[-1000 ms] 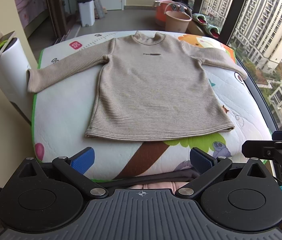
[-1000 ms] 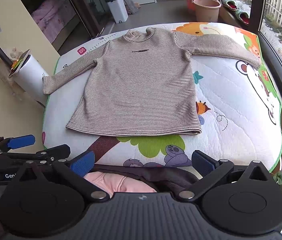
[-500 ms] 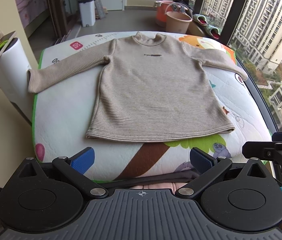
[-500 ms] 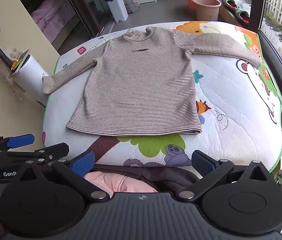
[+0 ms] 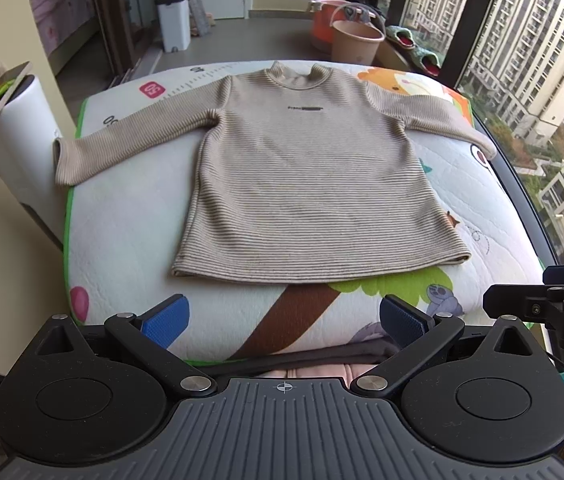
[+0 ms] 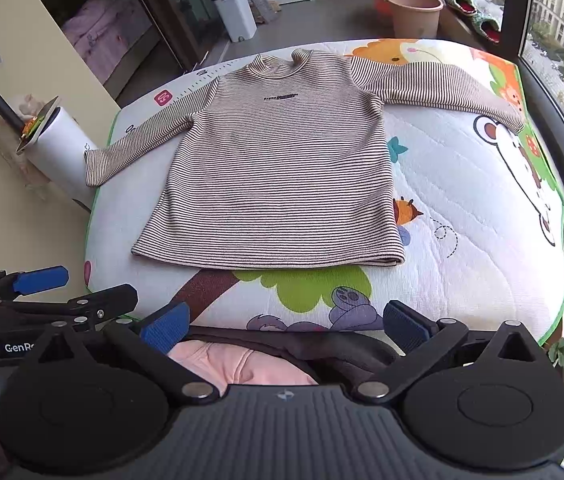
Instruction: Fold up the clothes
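Note:
A beige striped long-sleeved sweater (image 5: 306, 184) (image 6: 278, 176) lies flat and face up on a cartoon-printed play mat (image 5: 122, 240) (image 6: 474, 216), both sleeves spread out to the sides, collar at the far end. My left gripper (image 5: 284, 320) is open at the mat's near edge, short of the hem, with nothing between its blue pads. My right gripper (image 6: 282, 322) is open too, at the same near edge, holding nothing. In the right wrist view the left gripper (image 6: 42, 292) shows at the lower left.
A white cylinder (image 5: 22, 140) with a phone on top stands at the mat's left edge. Buckets (image 5: 356, 40) and a white bin (image 5: 173, 20) sit on the floor beyond. A window with a dark frame (image 6: 562, 128) runs along the right. Pink and dark clothing (image 6: 234, 364) is below the grippers.

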A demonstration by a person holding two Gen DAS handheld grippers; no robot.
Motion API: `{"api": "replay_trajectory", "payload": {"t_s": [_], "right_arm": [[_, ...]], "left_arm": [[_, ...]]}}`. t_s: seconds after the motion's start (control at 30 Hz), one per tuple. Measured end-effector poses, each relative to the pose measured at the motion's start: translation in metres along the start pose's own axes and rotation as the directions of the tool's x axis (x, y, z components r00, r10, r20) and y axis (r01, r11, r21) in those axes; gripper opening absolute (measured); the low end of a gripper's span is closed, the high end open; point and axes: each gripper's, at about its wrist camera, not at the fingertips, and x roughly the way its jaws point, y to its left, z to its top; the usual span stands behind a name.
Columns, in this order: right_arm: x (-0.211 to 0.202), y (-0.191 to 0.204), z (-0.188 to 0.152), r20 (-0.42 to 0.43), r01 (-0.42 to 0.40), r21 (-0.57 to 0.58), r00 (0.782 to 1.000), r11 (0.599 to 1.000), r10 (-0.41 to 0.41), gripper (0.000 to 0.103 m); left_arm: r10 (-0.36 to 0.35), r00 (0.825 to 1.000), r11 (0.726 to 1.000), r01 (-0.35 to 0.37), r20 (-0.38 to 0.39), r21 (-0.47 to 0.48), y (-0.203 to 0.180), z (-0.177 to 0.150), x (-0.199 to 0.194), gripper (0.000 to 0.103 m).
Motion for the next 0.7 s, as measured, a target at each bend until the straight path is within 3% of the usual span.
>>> {"api": "replay_trajectory", "payload": {"t_s": [0.7], "right_arm": [[0.023,-0.014,0.014,-0.028,-0.020,0.047,0.999,0.999,0.021,0.103]], "left_arm": [[0.012,0.999,0.999,-0.014,-0.050,-0.044,0.016,0.015,0.035,0.103]]}}
